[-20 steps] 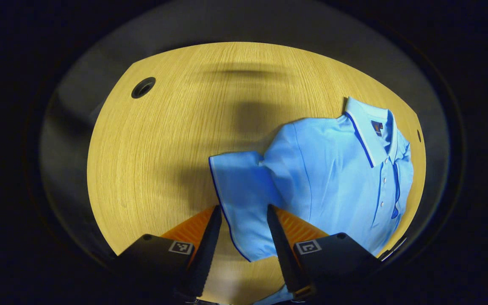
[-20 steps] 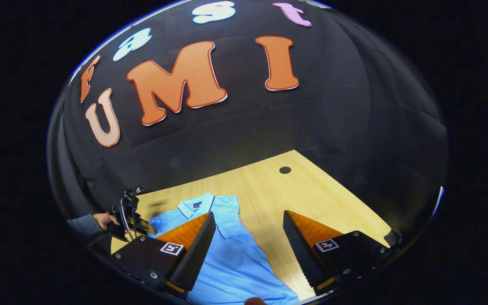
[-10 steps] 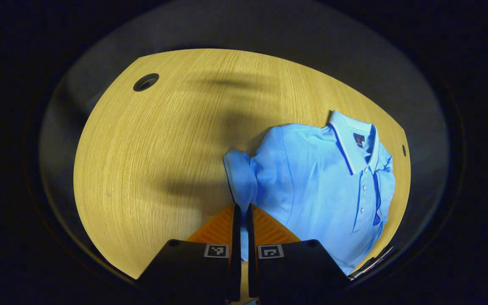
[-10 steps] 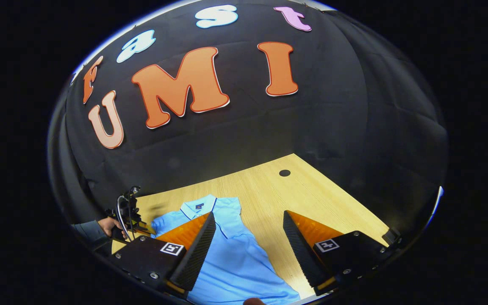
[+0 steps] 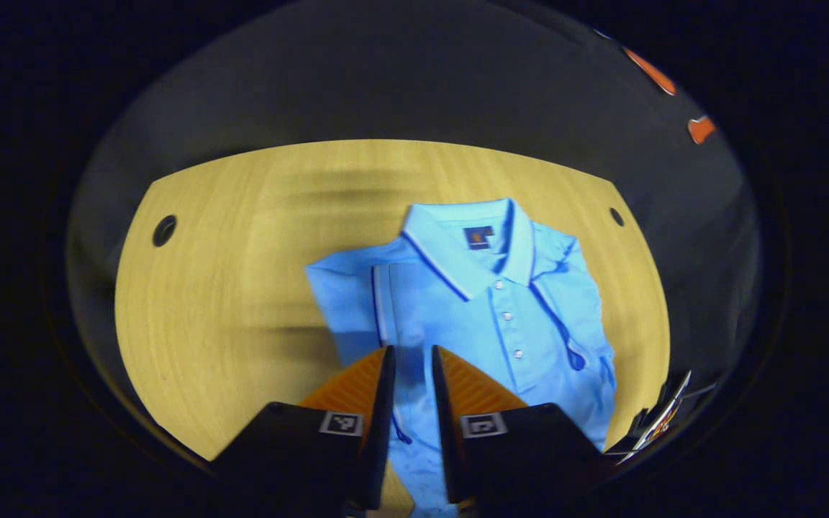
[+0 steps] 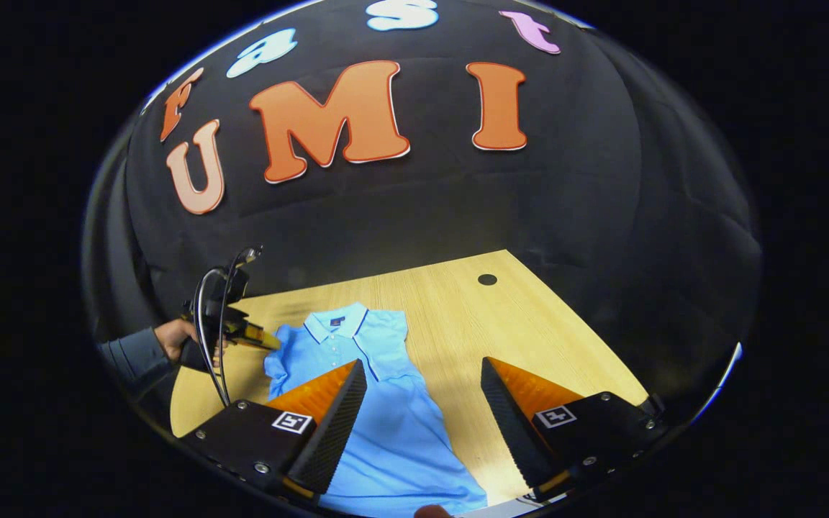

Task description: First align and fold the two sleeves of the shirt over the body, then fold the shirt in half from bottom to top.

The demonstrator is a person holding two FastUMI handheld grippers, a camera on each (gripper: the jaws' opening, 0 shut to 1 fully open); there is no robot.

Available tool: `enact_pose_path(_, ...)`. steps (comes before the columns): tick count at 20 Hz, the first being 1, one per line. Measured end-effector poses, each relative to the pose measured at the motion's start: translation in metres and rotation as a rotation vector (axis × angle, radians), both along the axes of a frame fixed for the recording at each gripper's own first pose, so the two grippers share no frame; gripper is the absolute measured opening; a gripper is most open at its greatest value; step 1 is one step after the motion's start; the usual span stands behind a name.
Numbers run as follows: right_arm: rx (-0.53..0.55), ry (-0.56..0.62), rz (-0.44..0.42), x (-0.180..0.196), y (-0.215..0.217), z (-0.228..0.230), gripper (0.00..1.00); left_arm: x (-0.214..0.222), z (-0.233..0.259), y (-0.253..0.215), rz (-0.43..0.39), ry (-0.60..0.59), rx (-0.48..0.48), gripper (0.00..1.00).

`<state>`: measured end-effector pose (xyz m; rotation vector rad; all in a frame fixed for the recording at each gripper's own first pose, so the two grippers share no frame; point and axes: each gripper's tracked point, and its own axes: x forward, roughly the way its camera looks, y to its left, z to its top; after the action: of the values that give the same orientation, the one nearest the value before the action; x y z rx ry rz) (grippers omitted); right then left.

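I have the light blue polo shirt [image 5: 486, 316] lying front-up on the wooden table [image 5: 227, 288], collar [image 5: 468, 241] toward twelve o'clock in the left gripper view. Its button placket runs down from the collar toward five o'clock. One sleeve [image 5: 357, 302] is folded over the body at about ten o'clock from the shirt's middle, its dark-piped edge standing nearly vertical.

My left gripper [image 5: 409, 374] sits at six o'clock of that view, above the lower part of the folded sleeve. Its jaws stand a narrow slot apart, with blue cloth showing in the gap; I cannot tell whether the fingers actually press on the fabric. A cable hole [image 5: 164, 230] is at nine o'clock on the table, another small one [image 5: 616, 216] at two o'clock.

In the right gripper view, my right gripper [image 6: 422, 403] hangs wide open over the shirt's lower half [image 6: 393, 432], holding nothing. The left gripper appears at nine o'clock there, held by a hand [image 6: 173, 334] in a dark sleeve, its tips just at the shirt's shoulder edge.
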<state>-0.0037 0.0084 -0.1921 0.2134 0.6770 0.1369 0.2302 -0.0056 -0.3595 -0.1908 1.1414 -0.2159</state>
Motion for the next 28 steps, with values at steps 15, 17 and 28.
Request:
enact_pose_path(15, 0.049, 0.046, 0.150, -0.046, -0.039, -0.037, 0.98, -0.136, 0.051, 0.004, 0.100, -0.125, 0.124, 1.00)
enact_pose_path(17, 0.048, 0.067, 0.179, -0.056, -0.041, -0.049, 0.98, -0.165, 0.053, 0.004, 0.123, -0.141, 0.136, 1.00)
enact_pose_path(28, 0.009, 0.183, 0.364, -0.131, -0.030, -0.117, 0.99, -0.318, 0.025, -0.005, 0.184, -0.127, 0.183, 1.00)
